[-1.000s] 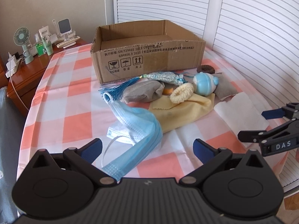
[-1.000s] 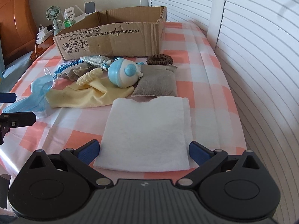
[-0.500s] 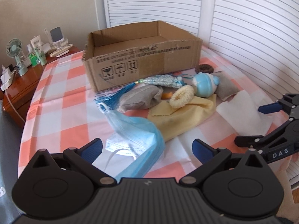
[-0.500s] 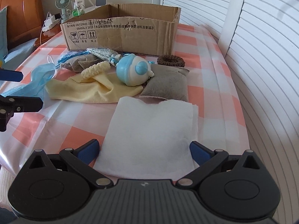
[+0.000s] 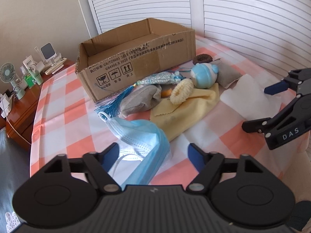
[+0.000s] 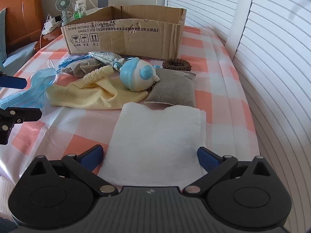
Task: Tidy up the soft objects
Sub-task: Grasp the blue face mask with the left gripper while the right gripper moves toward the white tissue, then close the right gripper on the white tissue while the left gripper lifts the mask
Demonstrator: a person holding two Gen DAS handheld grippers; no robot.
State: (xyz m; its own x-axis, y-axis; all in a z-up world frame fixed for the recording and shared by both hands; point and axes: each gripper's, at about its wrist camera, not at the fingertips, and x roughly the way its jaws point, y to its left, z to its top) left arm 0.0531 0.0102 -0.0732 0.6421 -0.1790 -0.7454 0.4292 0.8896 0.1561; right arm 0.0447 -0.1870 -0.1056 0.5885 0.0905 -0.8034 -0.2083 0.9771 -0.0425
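A light blue face mask (image 5: 143,136) lies crumpled on the checked tablecloth between the fingers of my left gripper (image 5: 153,155). Its jaws are closing, and the pads stand clear of the mask. My right gripper (image 6: 149,153) is open and straddles the near edge of a flat white cloth (image 6: 157,136). Beyond lie a yellow cloth (image 5: 184,112), a cream ring (image 5: 181,94), a blue-and-white round toy (image 6: 136,75), two grey pouches (image 6: 173,91) (image 5: 140,101), a tasselled sachet (image 5: 159,79) and a brown scrunchie (image 6: 176,64). An open cardboard box (image 5: 136,58) stands behind them.
A wooden side table (image 5: 21,104) at the far left carries a small fan (image 5: 7,73), bottles and chargers. White louvred doors (image 5: 252,19) run along the table's far and right sides. The tablecloth (image 5: 64,116) hangs over the edge beside the left gripper.
The left gripper's fingers have come closer together around the mask, and its view has rolled so the table tilts. The right gripper stays wide over the white cloth.
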